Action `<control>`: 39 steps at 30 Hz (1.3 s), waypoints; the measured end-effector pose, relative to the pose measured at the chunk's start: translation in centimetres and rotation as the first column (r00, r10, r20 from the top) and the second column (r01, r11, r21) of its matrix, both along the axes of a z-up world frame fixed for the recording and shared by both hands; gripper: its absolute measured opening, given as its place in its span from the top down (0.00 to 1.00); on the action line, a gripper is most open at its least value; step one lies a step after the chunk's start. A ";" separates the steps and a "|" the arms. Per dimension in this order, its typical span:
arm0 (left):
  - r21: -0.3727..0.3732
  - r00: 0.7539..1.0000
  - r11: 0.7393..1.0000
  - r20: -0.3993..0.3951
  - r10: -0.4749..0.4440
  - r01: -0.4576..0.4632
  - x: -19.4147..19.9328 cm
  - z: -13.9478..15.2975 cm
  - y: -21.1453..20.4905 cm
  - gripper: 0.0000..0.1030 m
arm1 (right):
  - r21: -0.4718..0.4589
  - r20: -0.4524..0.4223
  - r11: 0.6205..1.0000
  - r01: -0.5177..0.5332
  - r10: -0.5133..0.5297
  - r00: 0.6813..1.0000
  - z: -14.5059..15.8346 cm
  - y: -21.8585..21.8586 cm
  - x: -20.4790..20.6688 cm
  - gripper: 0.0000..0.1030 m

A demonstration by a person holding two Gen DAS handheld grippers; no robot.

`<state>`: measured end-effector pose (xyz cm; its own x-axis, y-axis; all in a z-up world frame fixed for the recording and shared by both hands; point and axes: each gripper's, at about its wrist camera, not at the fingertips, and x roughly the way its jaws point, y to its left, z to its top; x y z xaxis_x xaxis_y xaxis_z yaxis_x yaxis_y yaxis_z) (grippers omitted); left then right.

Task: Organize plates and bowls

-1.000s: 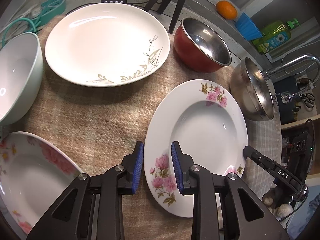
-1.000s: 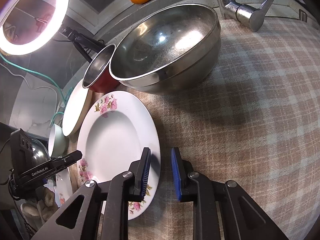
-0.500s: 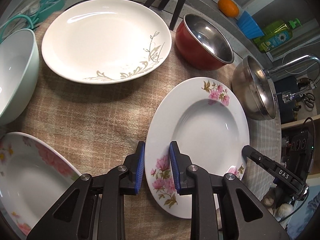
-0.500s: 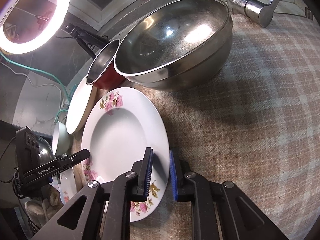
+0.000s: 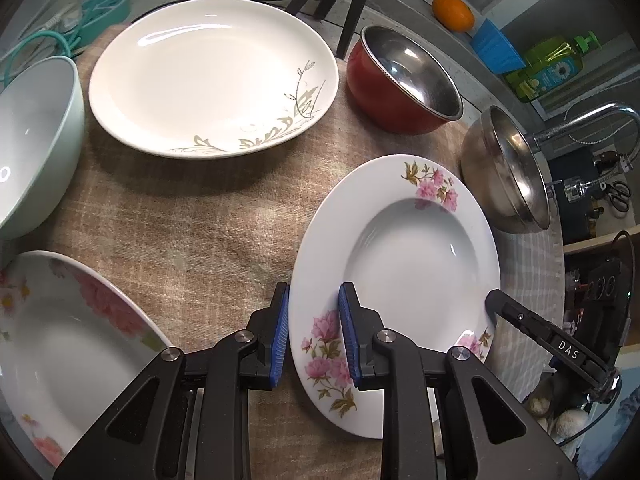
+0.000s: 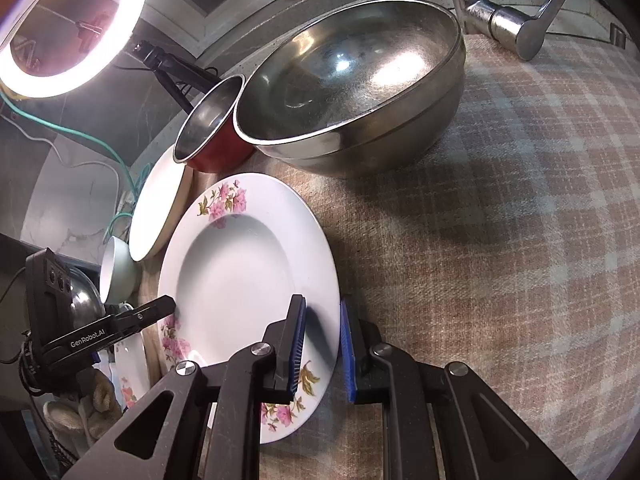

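In the left wrist view, you are holding your left gripper point(image 5: 313, 334) narrowed onto the near rim of the pink-flowered deep plate point(image 5: 416, 248), one pad under the outer edge and one on top of the rim. The plate is sitting toward the right edge of the cloth-covered bench point(image 5: 192, 216), with the large cream plate point(image 5: 208, 80) toward the far edge, the red bowl point(image 5: 404, 84) and steel bowl point(image 5: 508, 172) beyond it, a pale green bowl point(image 5: 32, 140) at the left edge and another floral plate point(image 5: 60, 340) at the near left corner.

In the right wrist view, your right gripper point(image 6: 322, 346) is pinching the opposite rim of the same plate point(image 6: 240, 268), jaws narrow around the thin edge. You are probably gripping both sides so the wide, slippery plate lifts level instead of tipping.
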<state>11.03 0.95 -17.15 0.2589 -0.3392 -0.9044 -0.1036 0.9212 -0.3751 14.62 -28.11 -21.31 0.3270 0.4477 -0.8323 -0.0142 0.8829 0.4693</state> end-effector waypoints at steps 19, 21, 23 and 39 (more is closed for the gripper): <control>0.014 1.000 1.000 -0.012 -0.020 0.020 -3.6 0.2 -1.1 0.78 | -0.025 0.009 1.000 -0.011 0.012 1.000 0.2 -0.6 -3.1 0.85; 0.014 1.000 1.000 -0.014 -0.019 0.020 -4.1 0.2 -1.2 0.78 | -0.028 0.010 1.000 -0.013 0.013 1.000 0.3 -0.7 -3.7 0.85; 0.013 1.000 1.000 -0.018 -0.018 0.018 -4.6 0.2 -1.4 0.78 | -0.028 0.010 1.000 -0.013 0.013 1.000 0.3 -0.9 -4.1 0.85; 0.024 0.999 0.999 -0.028 -0.020 0.021 -7.0 0.1 -3.0 0.78 | -0.029 0.002 0.999 -0.014 0.014 1.000 -0.3 -1.4 -7.3 0.85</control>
